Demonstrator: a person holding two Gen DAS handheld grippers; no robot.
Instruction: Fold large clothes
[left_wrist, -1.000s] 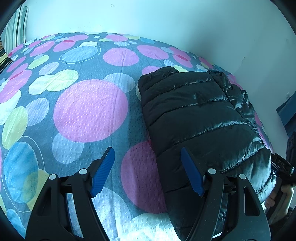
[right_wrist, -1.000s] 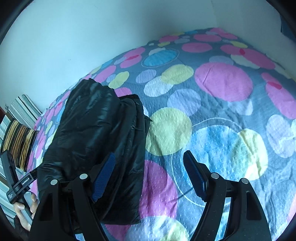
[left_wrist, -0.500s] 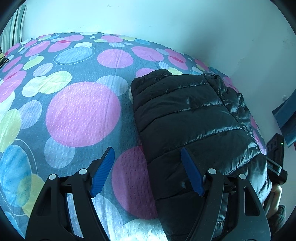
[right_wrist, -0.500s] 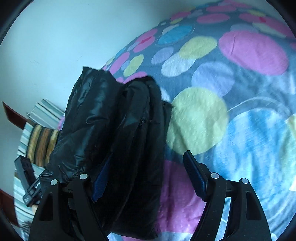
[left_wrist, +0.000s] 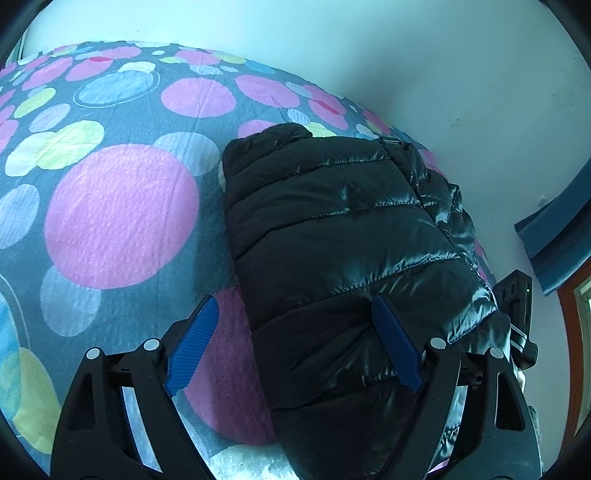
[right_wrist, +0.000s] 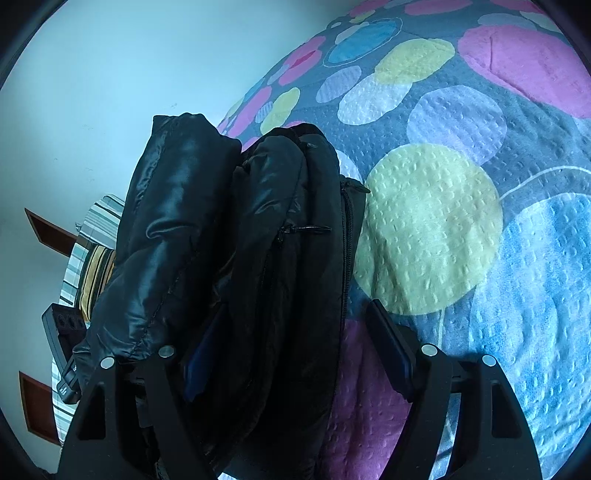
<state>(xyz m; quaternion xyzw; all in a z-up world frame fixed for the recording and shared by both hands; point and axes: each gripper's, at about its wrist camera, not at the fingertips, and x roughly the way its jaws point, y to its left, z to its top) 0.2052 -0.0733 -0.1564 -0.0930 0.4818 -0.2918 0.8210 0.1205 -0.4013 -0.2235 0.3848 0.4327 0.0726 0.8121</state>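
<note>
A shiny black quilted puffer jacket (left_wrist: 340, 236) lies folded into a thick bundle on the bed. My left gripper (left_wrist: 295, 347) is open, its blue pads (left_wrist: 192, 347) spread over the bundle's near left edge, apart from the fabric. In the right wrist view the same jacket (right_wrist: 240, 240) shows its stacked folded layers and a zipper. My right gripper (right_wrist: 295, 358) is open around the lower layers; its left pad sits between the folds, its right pad (right_wrist: 391, 358) over the bedspread. The other gripper's black body (left_wrist: 517, 317) shows at the jacket's far side.
The bedspread (left_wrist: 118, 214) is grey with pink, yellow and blue circles. A pale wall (left_wrist: 369, 55) borders the bed behind the jacket. A striped pillow (right_wrist: 92, 269) lies at the bed's end. A blue curtain (left_wrist: 554, 229) hangs at the right.
Both grippers have moved closer to the jacket. The right gripper's left pad now sits in among the folded layers. The jacket bundle has kept its shape.
</note>
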